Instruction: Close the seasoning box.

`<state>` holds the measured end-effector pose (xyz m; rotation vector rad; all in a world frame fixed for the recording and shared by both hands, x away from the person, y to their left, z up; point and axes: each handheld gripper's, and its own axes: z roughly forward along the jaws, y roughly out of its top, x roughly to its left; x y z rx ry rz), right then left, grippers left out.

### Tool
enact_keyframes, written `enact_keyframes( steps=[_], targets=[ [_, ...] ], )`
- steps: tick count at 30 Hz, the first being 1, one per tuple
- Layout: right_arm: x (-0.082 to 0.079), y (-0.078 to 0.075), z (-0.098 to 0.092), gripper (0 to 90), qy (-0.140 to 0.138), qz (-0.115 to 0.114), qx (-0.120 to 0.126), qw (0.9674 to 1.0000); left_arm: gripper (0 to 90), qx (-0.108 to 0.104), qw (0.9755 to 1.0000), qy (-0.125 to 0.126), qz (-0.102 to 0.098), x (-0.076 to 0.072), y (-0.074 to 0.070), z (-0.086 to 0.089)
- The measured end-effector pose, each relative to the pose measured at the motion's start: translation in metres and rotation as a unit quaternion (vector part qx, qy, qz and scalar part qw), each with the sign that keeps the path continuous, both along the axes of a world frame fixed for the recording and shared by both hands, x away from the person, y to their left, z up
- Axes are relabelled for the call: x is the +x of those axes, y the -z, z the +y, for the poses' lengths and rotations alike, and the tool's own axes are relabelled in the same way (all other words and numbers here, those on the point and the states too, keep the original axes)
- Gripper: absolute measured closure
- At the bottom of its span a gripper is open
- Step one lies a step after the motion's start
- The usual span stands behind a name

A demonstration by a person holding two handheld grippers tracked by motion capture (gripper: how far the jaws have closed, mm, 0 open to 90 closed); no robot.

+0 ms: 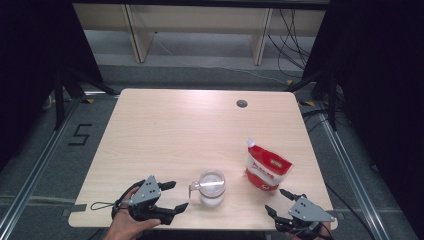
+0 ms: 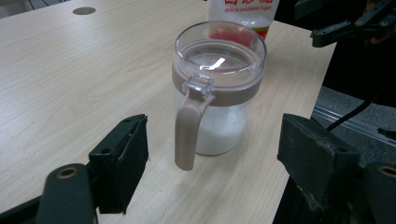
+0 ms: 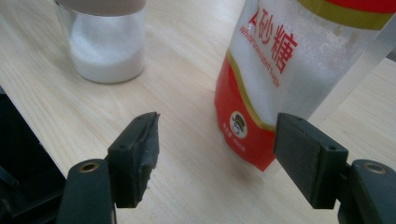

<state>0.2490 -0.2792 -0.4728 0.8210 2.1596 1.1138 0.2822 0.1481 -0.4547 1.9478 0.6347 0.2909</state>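
Note:
A clear glass jar (image 1: 211, 187) with a tan lid ring and tan handle stands near the table's front edge, partly filled with white sugar. In the left gripper view the jar (image 2: 219, 93) has its handle turned toward my jaws. My left gripper (image 1: 179, 195) (image 2: 215, 140) is open just left of it, with nothing between the pads. A red and white sugar pouch (image 1: 265, 170) (image 3: 289, 70) stands upright to the jar's right. My right gripper (image 1: 276, 200) (image 3: 217, 135) is open just in front of the pouch and apart from it. The jar (image 3: 107, 51) shows at that view's upper left.
The light wooden table (image 1: 165, 130) has a round cable hole (image 1: 242, 103) at the back right. Its front edge runs right under both hands. Black frame posts and cables stand on the floor to either side, and pale furniture legs stand behind the table.

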Motion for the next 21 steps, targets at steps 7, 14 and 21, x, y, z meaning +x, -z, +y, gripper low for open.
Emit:
enact_keyframes(
  steps=[7,14,21],
  targets=[
    [0.000,0.000,0.000,32.2,-0.001,0.000,-0.002,1.0000,23.4,0.004,1.0000,0.001,0.002,0.000,0.006,0.004],
    [0.000,0.000,0.000,32.1,-0.002,0.000,-0.003,1.0000,23.2,0.004,0.9999,-0.010,0.013,-0.001,0.014,0.009],
    [0.000,0.000,0.000,32.1,-0.002,0.000,-0.002,1.0000,22.0,0.012,0.9997,-0.009,0.017,-0.002,0.019,0.013]
  ],
)
